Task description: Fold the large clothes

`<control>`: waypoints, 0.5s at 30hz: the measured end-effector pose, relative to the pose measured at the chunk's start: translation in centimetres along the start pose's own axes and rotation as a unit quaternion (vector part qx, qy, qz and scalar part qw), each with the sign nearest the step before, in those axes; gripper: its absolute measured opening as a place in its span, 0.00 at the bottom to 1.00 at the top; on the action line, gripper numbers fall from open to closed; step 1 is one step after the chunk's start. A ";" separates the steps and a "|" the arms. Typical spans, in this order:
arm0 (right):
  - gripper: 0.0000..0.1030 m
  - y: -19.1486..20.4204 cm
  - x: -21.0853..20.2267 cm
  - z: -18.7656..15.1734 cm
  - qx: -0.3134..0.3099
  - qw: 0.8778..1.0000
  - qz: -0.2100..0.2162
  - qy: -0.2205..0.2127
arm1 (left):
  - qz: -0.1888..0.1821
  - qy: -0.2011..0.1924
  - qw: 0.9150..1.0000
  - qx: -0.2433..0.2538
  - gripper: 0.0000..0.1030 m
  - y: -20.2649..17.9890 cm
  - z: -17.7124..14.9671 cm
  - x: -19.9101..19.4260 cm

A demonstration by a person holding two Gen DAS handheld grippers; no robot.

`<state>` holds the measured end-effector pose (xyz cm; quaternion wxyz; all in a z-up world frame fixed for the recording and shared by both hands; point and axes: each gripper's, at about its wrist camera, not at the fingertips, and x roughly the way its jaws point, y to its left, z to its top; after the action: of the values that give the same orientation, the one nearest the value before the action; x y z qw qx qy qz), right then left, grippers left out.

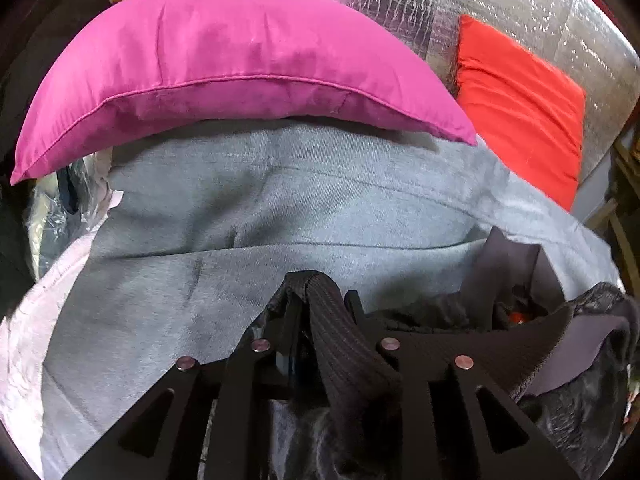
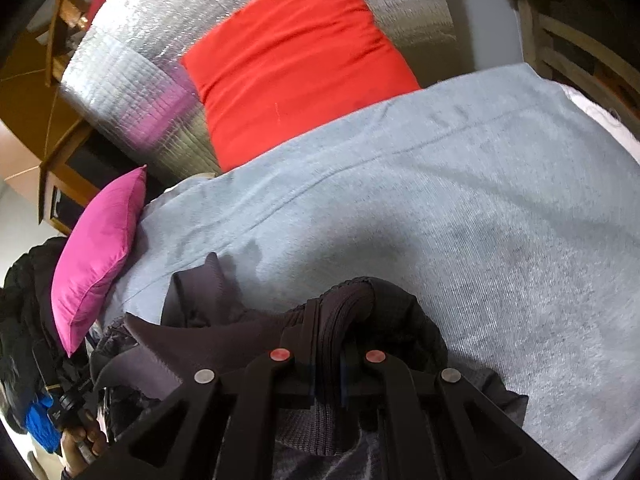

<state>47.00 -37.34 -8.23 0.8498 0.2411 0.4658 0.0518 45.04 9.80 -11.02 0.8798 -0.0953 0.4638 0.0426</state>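
The dark garment [image 1: 520, 344] lies bunched at the near side of a bed covered by a grey blanket [image 1: 280, 216], and both grippers have hold of it: the left gripper [image 1: 316, 300] has its jaws closed on a ribbed band of the garment, which stands up between the fingers and drapes back over them, and the right gripper [image 2: 340, 320] likewise pinches a thick ribbed fold. It looks like a padded jacket with knit hems, so soft and floppy, probably moderate in weight, with a smooth shell that may slide where the knit will not; the ribbed edges seem the surest places to hold, and the slack between the two grips will sag unless drawn taut. Ahead, the blanket offers broad flat room for spreading. A pink pillow [image 1: 224, 68] sits at the far left edge and a red pillow [image 2: 296, 60] leans on the silver foil [image 2: 132, 92] behind the bed; both bound the far side. Wooden furniture stands just off the right edge.
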 end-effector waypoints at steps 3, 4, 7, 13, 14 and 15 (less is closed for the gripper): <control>0.07 -0.2 0.2 0.1 0.010 1.000 -0.004 0.008 | 0.000 -0.003 1.000 0.001 0.24 -0.1 -0.2 0.2; 0.07 -0.2 0.3 0.2 0.014 1.000 -0.005 0.011 | -0.001 -0.003 1.000 -0.001 0.25 -0.1 -0.2 0.3; 0.08 -0.8 0.7 0.5 0.046 0.999 0.004 0.024 | -0.012 0.001 1.000 -0.017 0.36 0.1 0.1 0.5; 0.11 -1.1 0.2 0.6 0.068 0.997 0.020 0.033 | 0.002 -0.081 0.996 -0.040 0.72 1.1 0.9 -3.2; 0.12 -1.0 0.1 0.6 0.068 0.997 0.018 0.033 | -0.001 -0.082 0.996 -0.042 0.72 1.4 1.0 -3.6; 0.12 -0.9 0.0 0.6 0.070 0.997 0.017 0.033 | -0.003 -0.084 0.996 -0.042 0.72 1.6 1.0 -4.0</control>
<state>47.35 -38.37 -8.42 0.8141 0.3057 0.4921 0.0416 43.34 11.61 -7.38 0.9108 -0.1292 0.3862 0.0671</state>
